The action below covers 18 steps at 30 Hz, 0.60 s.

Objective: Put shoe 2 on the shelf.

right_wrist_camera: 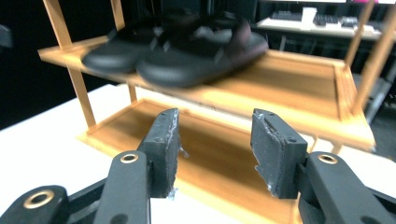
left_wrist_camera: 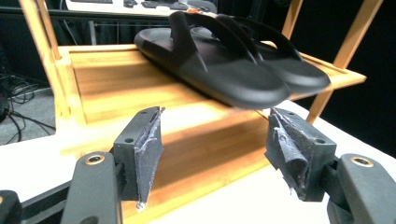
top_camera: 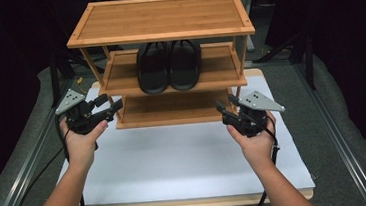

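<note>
Since you hold both grippers low at the front corners of the rack, the notes run from the biggest thing down to the smallest.

Tabletop [top_camera: 176,159]: it lies under and behind your two hands, white and bare, which leaves you room to set something down in front of the rack.

Rack [top_camera: 159,18]: three bamboo shelves straight ahead of both grippers; its bottom shelf [top_camera: 171,109] sits level with your jaws and has nothing on it.

Slippers [top_camera: 169,66]: a black pair, side by side and touching, on the middle shelf, above and ahead of both grippers and between them. They lie flat on their soles, as shoes are stored.

Slipper direction: each long axis runs front to back across the shelf. The rounded ends come toward you and overhang the front edge a little; whether those are toes or heels, judge by the straps, which sit toward the far end.

Left gripper [top_camera: 107,105]: jaws stand wide with nothing between them, aimed inward at the rack's left front post; the nearer slipper [left_wrist_camera: 210,65] is up and ahead of it.

Right gripper [top_camera: 224,110]: jaws apart and empty, aimed at the right front post, the pair above it.

Likely reason: one gripper per side suggests you mean to take one slipper with each.
</note>
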Each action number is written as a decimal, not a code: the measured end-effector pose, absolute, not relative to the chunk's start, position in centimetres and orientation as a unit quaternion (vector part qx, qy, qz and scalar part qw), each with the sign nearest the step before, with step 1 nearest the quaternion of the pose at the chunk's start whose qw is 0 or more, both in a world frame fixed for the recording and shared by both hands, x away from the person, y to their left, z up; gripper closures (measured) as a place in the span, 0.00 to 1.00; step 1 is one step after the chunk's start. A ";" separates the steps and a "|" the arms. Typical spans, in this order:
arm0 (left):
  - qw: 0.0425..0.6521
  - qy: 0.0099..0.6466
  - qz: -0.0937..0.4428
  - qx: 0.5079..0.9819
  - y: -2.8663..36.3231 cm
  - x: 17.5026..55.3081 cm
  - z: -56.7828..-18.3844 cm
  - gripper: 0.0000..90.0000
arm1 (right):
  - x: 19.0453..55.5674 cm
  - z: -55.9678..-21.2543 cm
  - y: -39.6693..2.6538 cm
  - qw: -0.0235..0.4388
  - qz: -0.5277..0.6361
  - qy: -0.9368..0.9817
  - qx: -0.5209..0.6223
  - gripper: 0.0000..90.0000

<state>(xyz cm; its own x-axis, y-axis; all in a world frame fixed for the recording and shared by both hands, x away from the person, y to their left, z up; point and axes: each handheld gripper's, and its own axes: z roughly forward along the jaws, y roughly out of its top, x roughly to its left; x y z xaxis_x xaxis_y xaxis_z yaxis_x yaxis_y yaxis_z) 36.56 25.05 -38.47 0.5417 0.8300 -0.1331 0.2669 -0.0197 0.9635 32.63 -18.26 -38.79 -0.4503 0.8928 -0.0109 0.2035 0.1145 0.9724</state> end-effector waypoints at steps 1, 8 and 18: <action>0.571 0.409 0.246 0.668 25.4 36.1 -38.7 0.40 | 32.3 -39.0 -18.5 0.331 0.516 0.674 0.412 0.58; 0.565 0.423 0.256 0.660 27.1 33.5 -40.8 0.40 | 29.9 -41.1 -20.3 0.332 0.507 0.674 0.423 0.57; 0.544 0.447 0.265 0.658 28.7 31.8 -45.0 0.40 | 28.8 -45.2 -21.9 0.322 0.479 0.677 0.457 0.57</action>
